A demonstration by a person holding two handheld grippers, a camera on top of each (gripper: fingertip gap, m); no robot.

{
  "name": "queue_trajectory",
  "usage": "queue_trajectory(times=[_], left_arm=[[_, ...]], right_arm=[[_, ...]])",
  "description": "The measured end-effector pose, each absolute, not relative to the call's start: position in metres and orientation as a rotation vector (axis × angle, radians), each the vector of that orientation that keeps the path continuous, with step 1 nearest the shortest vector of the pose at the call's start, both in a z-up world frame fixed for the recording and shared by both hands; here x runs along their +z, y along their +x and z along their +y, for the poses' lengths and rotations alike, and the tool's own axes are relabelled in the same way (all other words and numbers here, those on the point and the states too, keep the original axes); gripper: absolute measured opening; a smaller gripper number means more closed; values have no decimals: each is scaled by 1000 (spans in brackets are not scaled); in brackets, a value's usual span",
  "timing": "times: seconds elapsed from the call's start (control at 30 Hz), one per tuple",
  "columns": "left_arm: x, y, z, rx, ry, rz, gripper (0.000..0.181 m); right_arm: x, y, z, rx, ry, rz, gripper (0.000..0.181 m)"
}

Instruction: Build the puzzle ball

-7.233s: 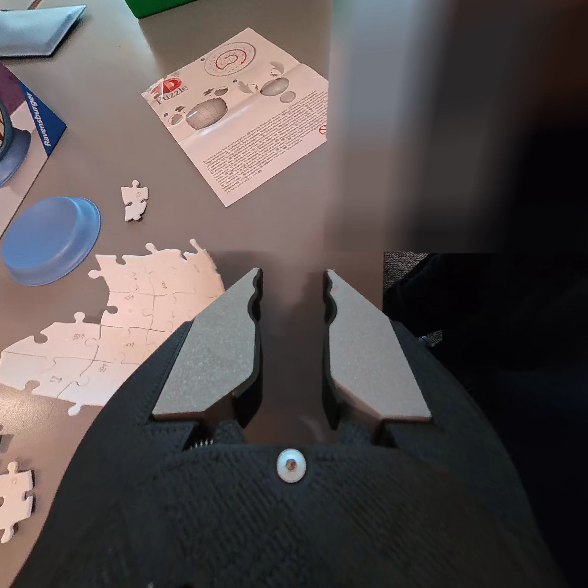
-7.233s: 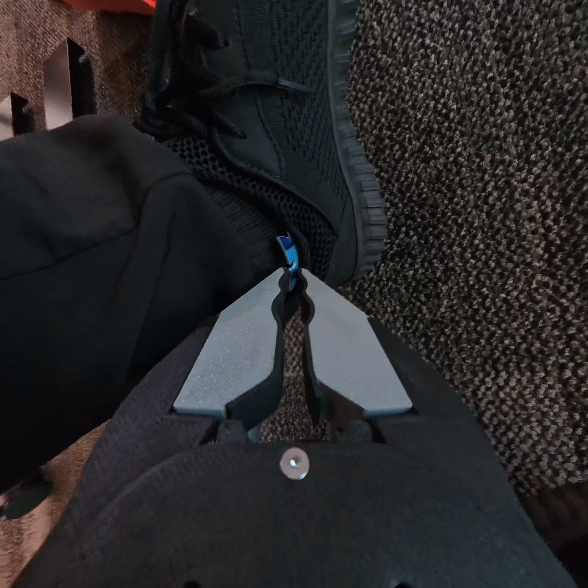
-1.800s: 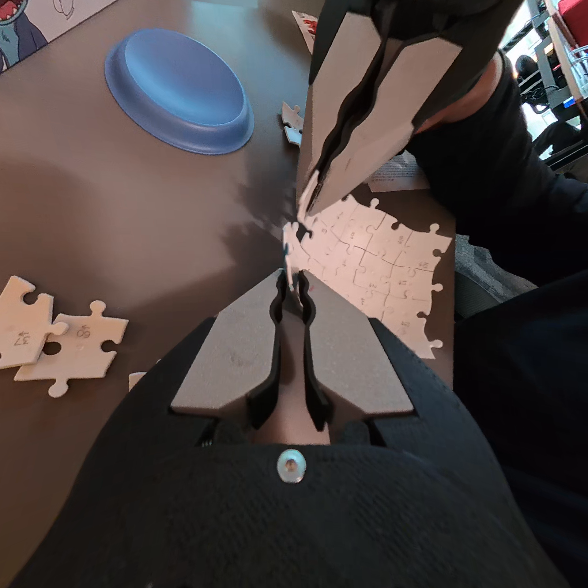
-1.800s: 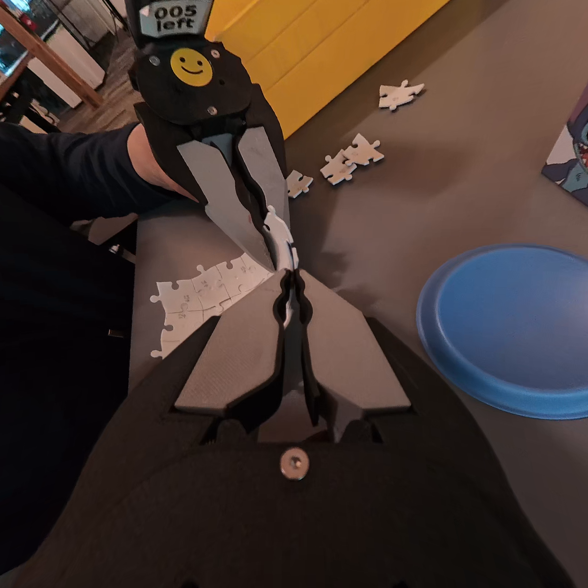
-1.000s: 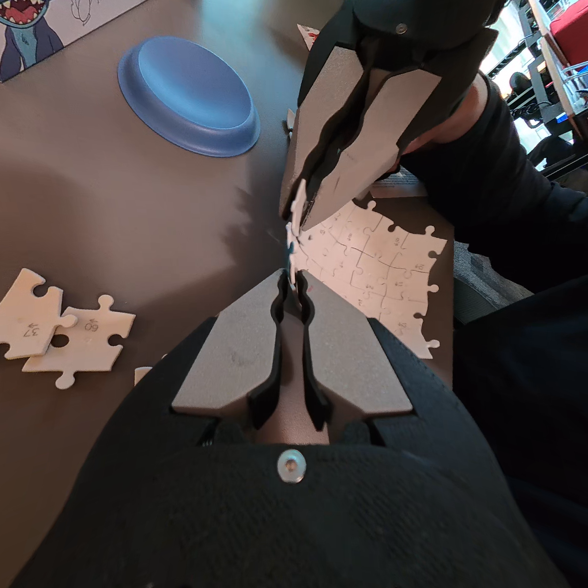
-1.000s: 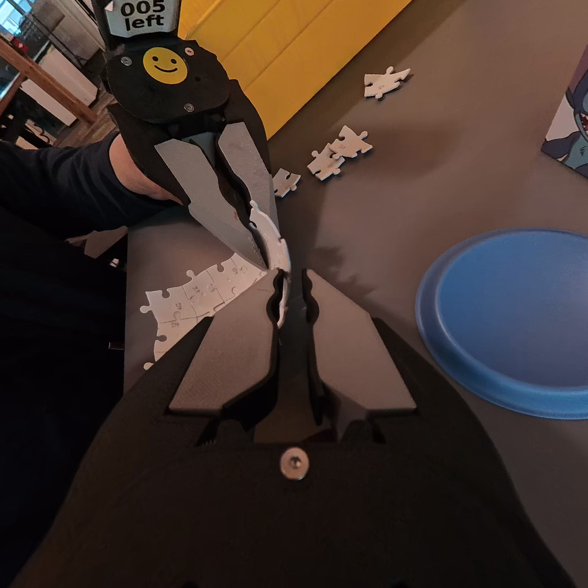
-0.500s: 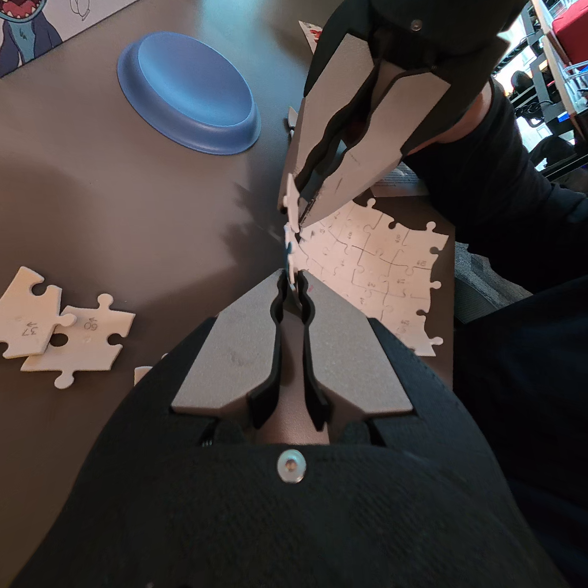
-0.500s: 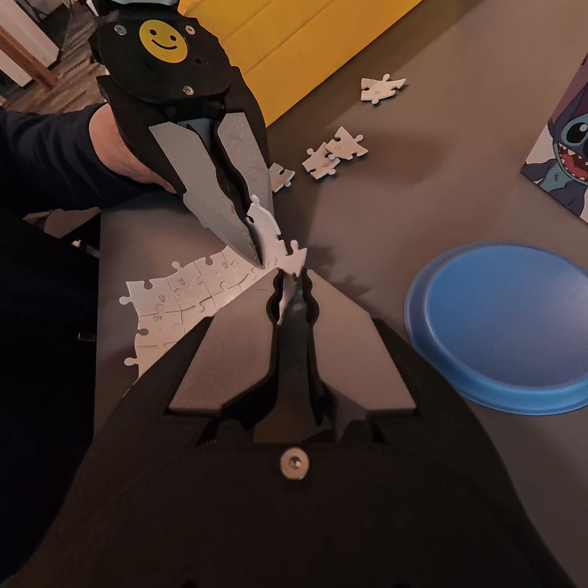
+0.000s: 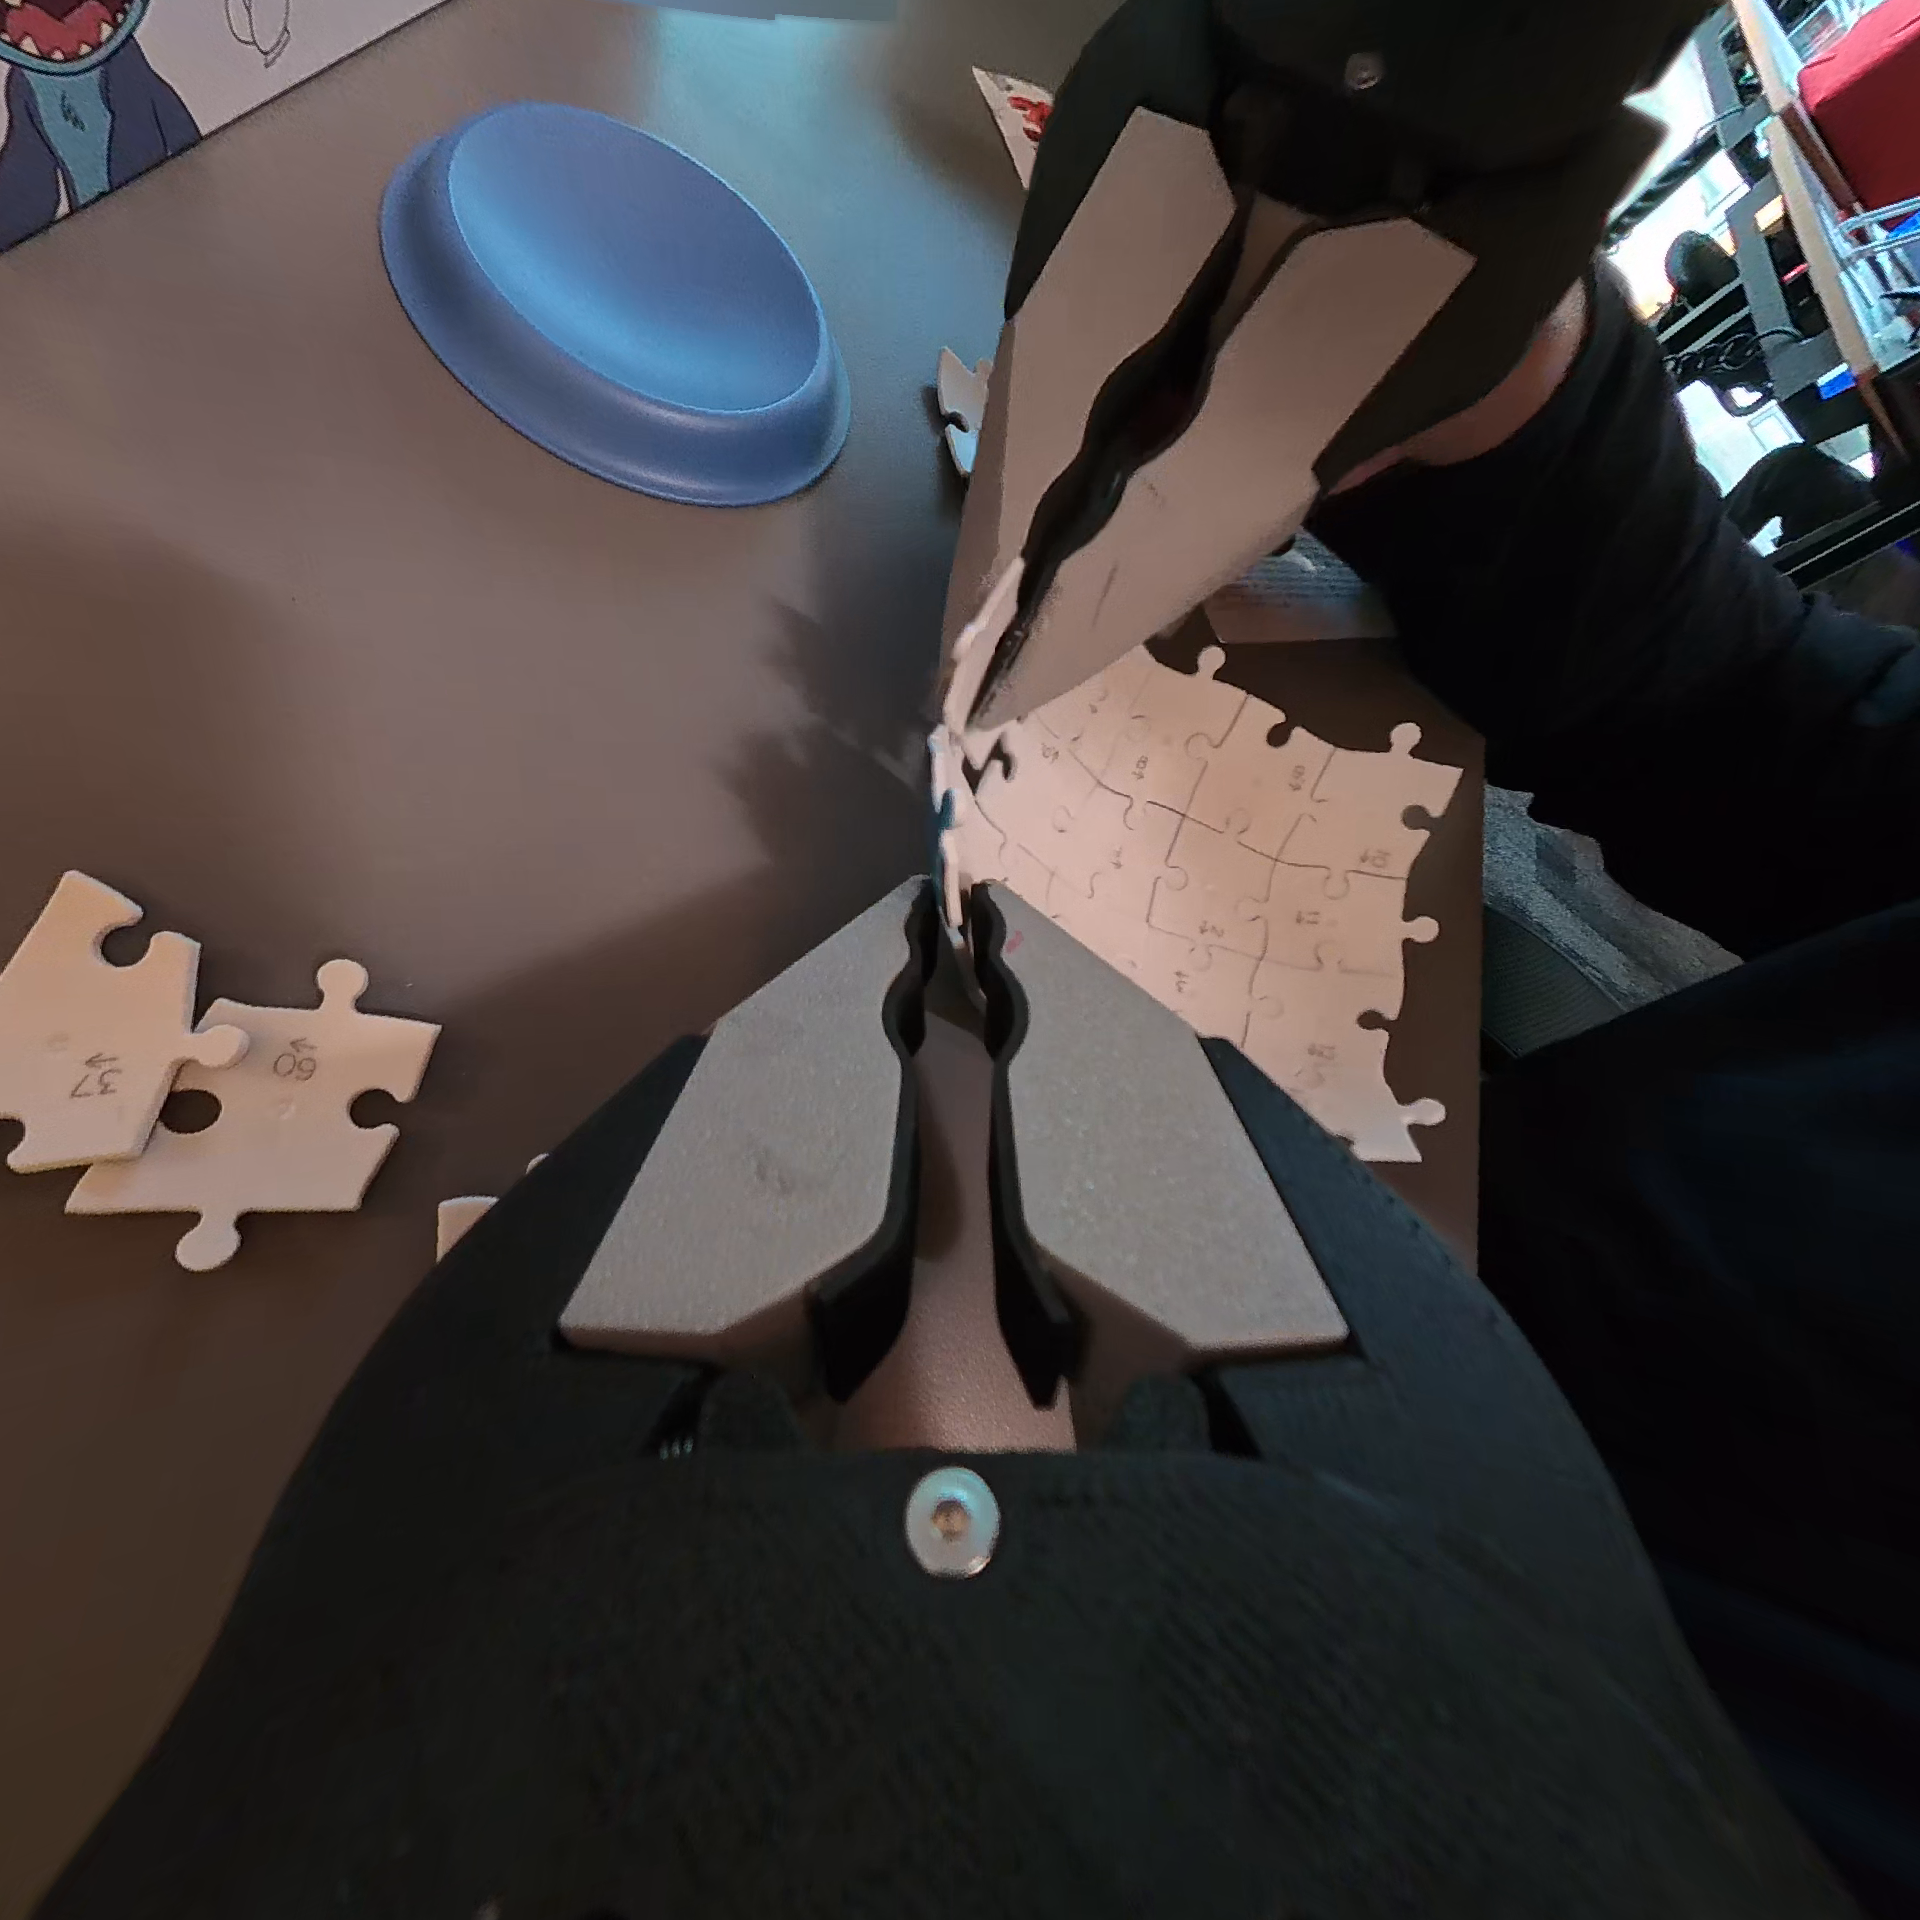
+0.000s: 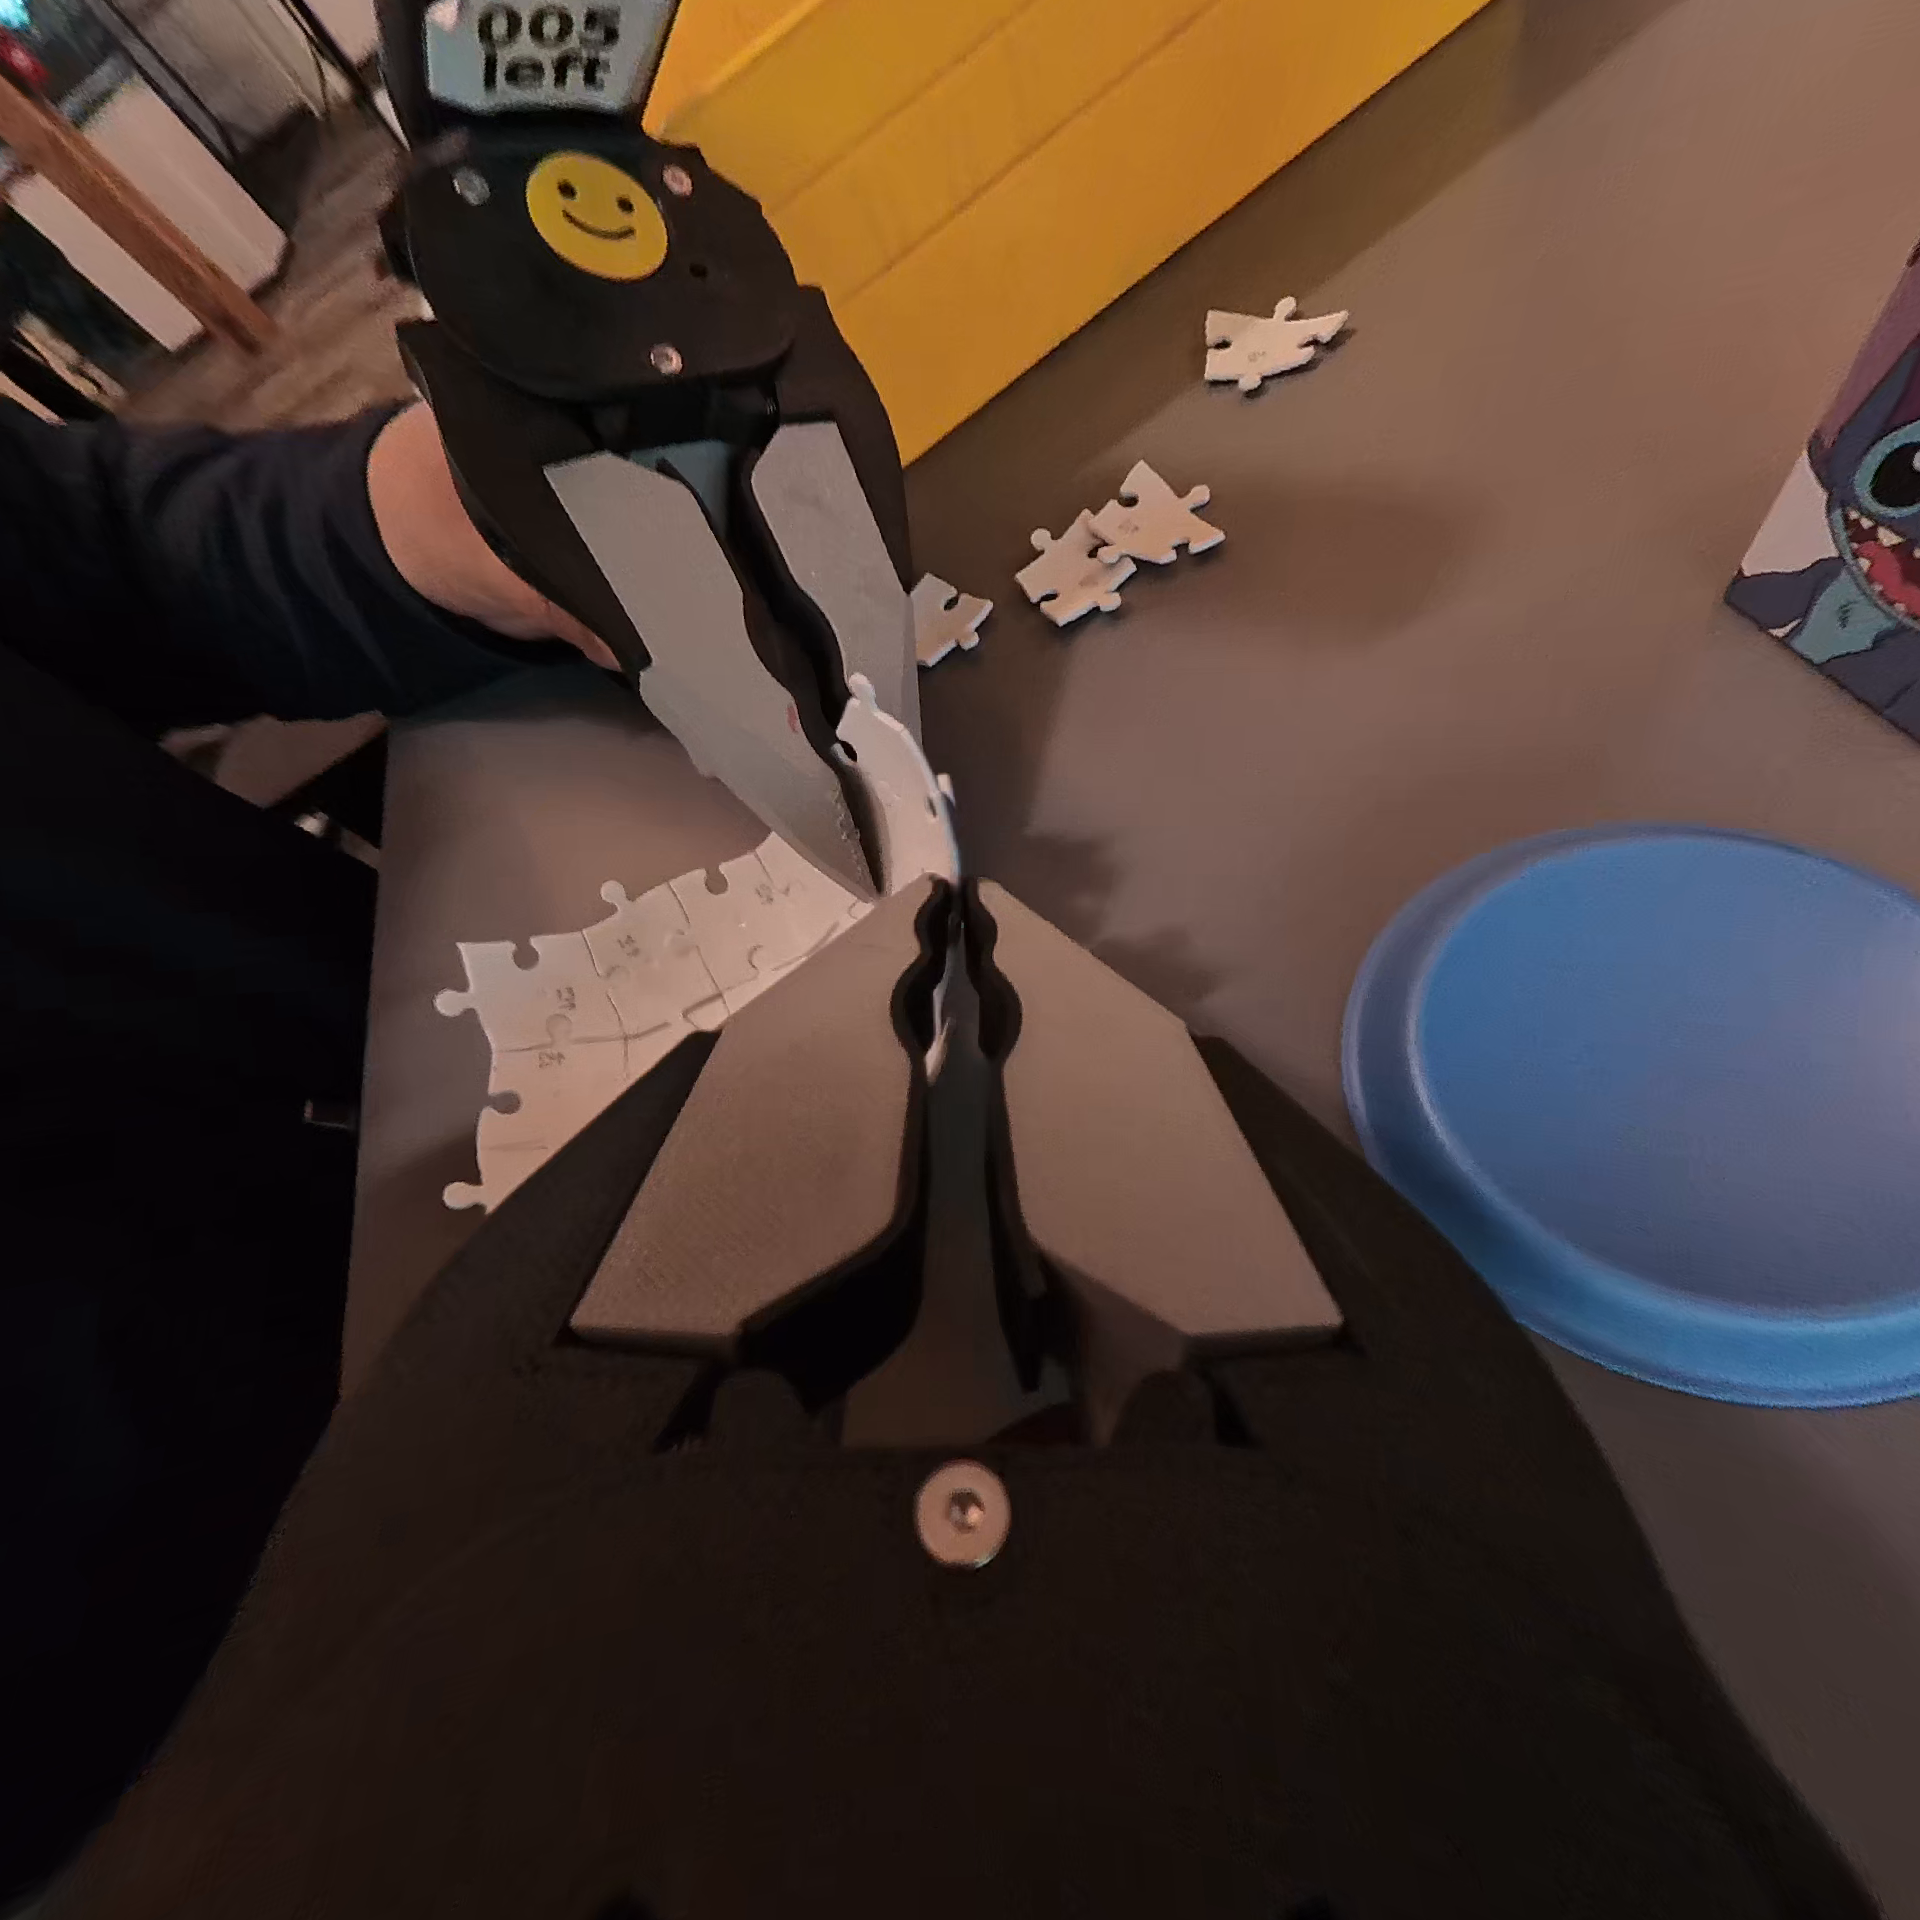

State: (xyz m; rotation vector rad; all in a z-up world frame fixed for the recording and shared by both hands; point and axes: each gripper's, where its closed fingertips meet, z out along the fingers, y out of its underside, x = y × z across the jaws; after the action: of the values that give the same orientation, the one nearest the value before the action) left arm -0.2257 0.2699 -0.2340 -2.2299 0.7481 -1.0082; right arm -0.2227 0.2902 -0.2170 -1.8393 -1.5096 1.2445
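My left gripper (image 9: pixel 951 896) is shut on a white puzzle piece (image 9: pixel 948 831), held edge-on above the table. My right gripper (image 10: pixel 951 891) is shut on another white piece (image 10: pixel 940 1029). The two grippers meet tip to tip, and the two pieces touch edge to edge. In the left wrist view the right gripper (image 9: pixel 977 691) comes down from the top with its piece (image 9: pixel 985 629). In the right wrist view the left gripper (image 10: pixel 873 862) holds its curved piece (image 10: pixel 899 790). A flat assembled sheet of pieces (image 9: pixel 1226 842) lies on the table below, also in the right wrist view (image 10: pixel 634 966).
A blue round stand (image 9: pixel 623 301) (image 10: pixel 1662 1091) sits on the brown table. Loose pieces lie at the left (image 9: pixel 104 1060) (image 9: pixel 281 1112) and farther off (image 10: pixel 1117 551) (image 10: pixel 1273 343). A puzzle box (image 10: pixel 1860 520), a yellow box (image 10: pixel 1039 156) and a leaflet (image 9: pixel 1013 114) border the area. The tips of both grippers are at nearly the same place.
Both grippers came together over the table, each with a piece. In the last second the right gripper's jaws, slightly apart, closed on its piece, and the pieces now touch.
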Motion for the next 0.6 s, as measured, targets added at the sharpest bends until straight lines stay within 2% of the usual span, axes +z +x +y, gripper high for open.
queue_trajectory(times=[0.6], left_arm=[[-232, -226, 271, -1039, -2227, 723, 2]], right_arm=[[-223, -221, 291, 1187, -1844, -1547, 7]])
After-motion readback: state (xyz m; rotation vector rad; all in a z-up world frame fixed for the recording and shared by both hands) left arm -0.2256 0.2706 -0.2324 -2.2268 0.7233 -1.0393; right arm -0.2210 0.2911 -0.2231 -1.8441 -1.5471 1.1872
